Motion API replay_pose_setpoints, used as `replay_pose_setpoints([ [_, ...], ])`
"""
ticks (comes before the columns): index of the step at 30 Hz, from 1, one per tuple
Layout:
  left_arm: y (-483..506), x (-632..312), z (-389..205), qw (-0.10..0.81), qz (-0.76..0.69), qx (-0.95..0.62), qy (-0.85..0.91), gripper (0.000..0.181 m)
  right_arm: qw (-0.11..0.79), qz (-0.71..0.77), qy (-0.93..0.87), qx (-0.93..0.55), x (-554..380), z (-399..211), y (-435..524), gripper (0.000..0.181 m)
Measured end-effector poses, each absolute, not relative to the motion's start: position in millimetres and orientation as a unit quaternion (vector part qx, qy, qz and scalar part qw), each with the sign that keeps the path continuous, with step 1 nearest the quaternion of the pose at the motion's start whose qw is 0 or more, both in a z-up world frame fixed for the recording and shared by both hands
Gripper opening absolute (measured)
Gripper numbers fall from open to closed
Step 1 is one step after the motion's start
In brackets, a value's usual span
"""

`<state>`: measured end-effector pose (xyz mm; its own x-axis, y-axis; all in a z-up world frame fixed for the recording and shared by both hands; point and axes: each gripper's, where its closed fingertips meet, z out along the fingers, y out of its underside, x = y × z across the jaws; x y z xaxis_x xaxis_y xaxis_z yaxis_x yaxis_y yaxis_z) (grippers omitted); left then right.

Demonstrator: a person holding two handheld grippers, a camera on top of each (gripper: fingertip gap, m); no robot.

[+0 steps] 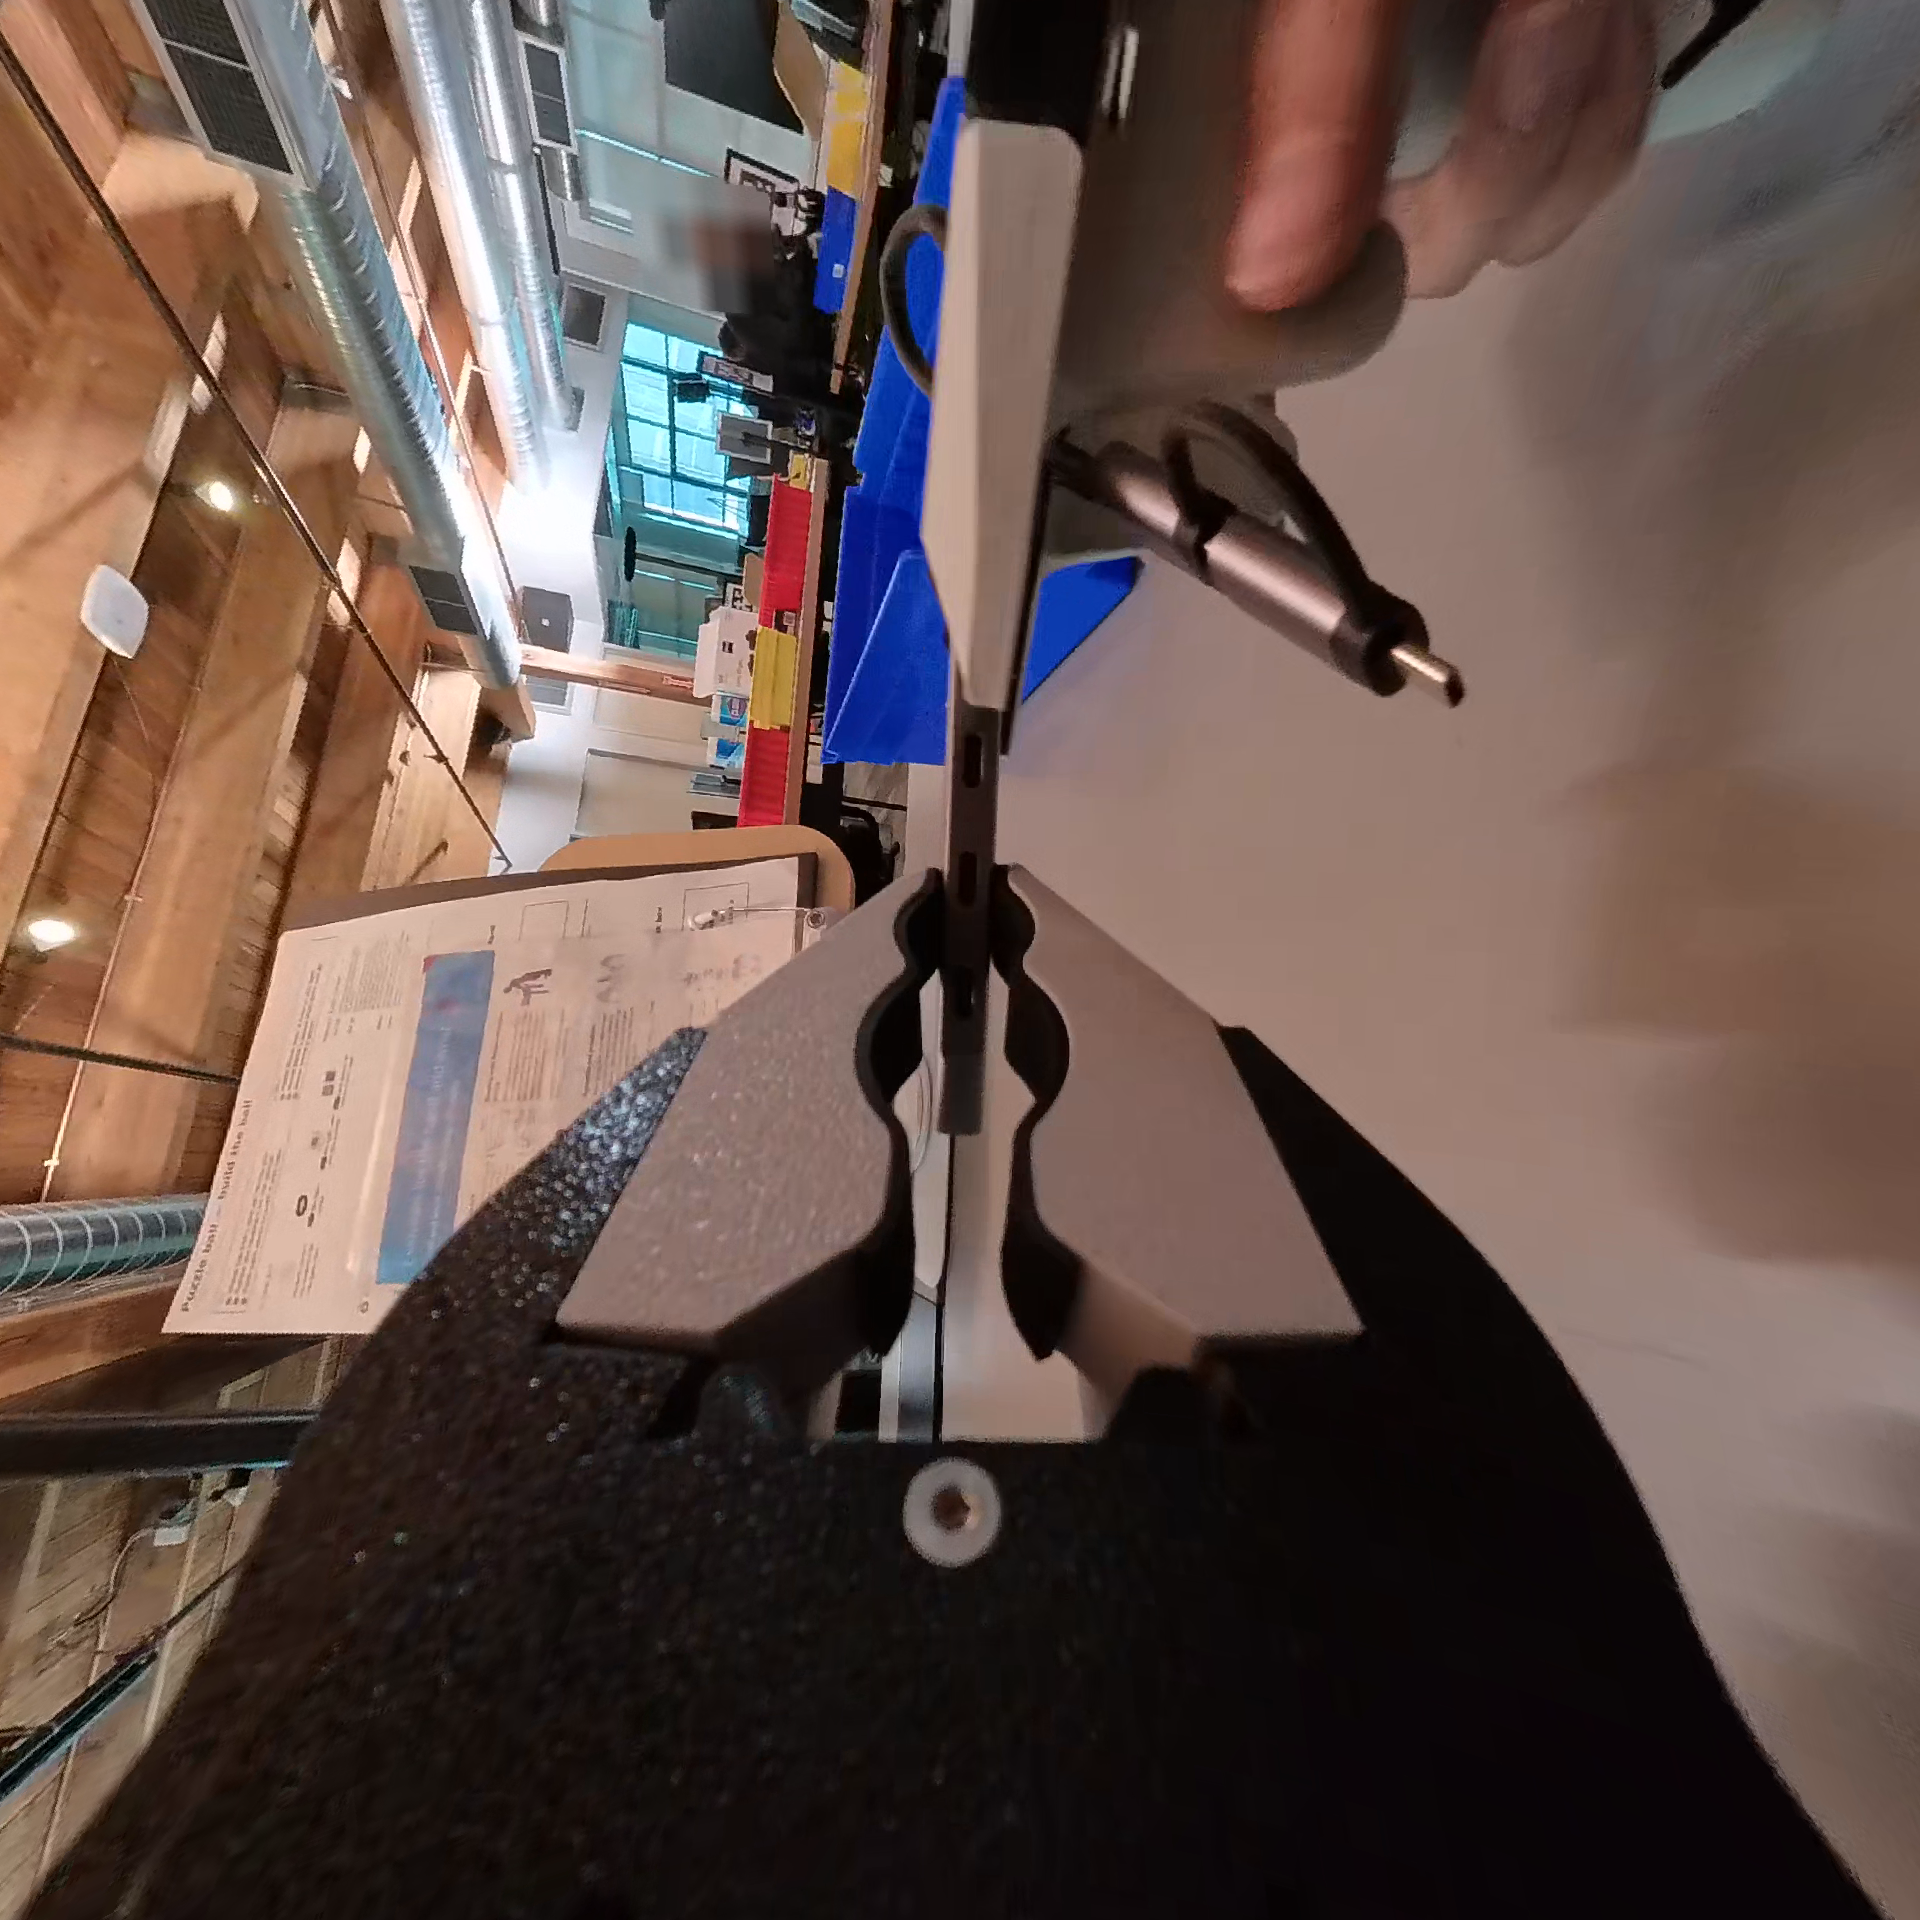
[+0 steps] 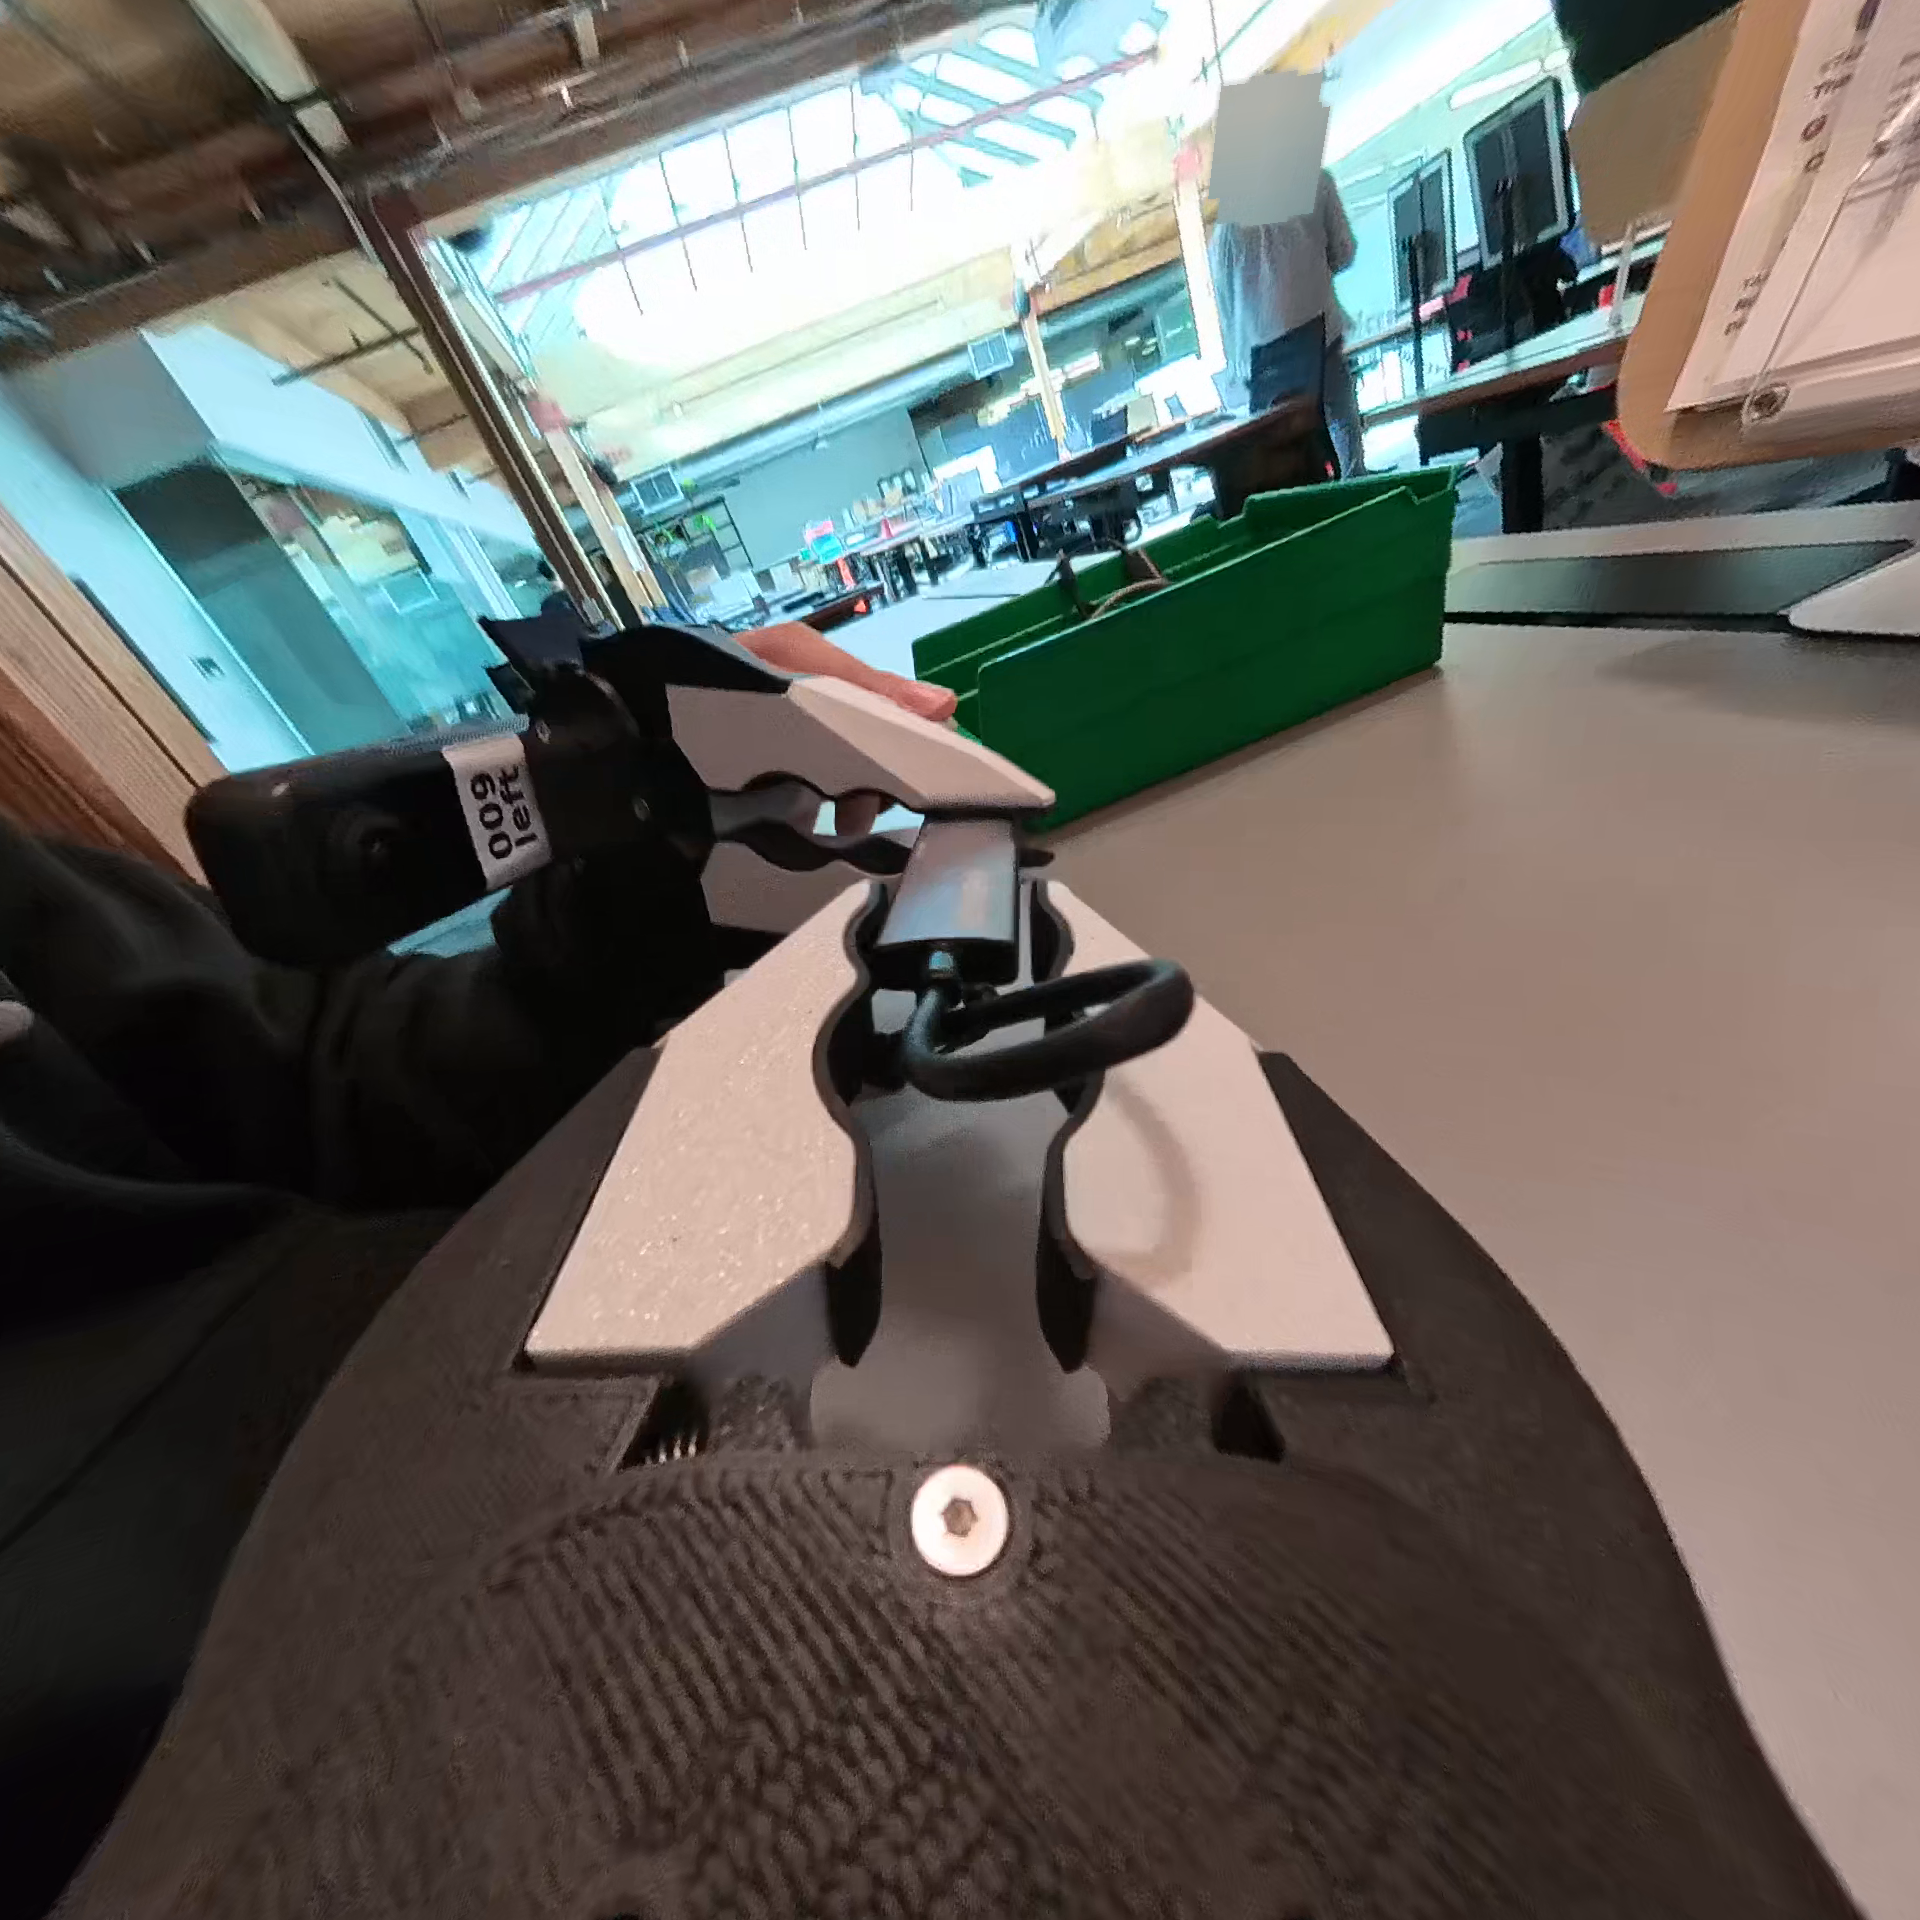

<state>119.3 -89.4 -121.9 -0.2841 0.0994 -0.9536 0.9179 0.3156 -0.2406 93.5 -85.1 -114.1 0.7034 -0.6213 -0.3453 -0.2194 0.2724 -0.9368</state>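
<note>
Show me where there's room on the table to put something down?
The grey table is bare to the right of the right gripper, in front of the green bin. It is crowded where both grippers pinch the adapter, the left gripper too.

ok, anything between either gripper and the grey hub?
Nothing visible. The left gripper and the right gripper are each shut on the grey hub, one at each end. Its black cable loops over the right gripper's fingers, behind the grip; the plug hangs free.

workshop | ducts point(image 1: 416, 343) | worktables point(image 2: 1143, 457) | green bin point(image 2: 1195, 665)
</note>
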Motion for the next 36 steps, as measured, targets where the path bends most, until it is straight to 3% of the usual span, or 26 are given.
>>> replay_pose_setpoints([
  [25, -88.6, 120.4, -122.5, 0.456, -0.444, 0.386, 0.668, 0.007, 0.703, -0.202, 0.334, -0.594, 97.4, -112.4, -82.1, 0.023],
  [28, -87.4, 121.6, -116.8, 0.439, -0.480, 0.358, 0.670, 0.011, 0.717, -0.204, 0.338, -0.574, 98.7, -109.3, -83.1, 0.023],
  [32, -74.5, 130.7, -94.0, 0.401, -0.547, 0.293, 0.674, 0.034, 0.730, -0.220, 0.359, -0.538, 103.5, -105.5, -102.2, 0.023],
  [36, -43.2, 141.9, -36.3, 0.306, -0.670, 0.159, 0.658, 0.033, 0.718, -0.288, 0.365, -0.517, 107.5, -102.4, -120.0, 0.023],
])
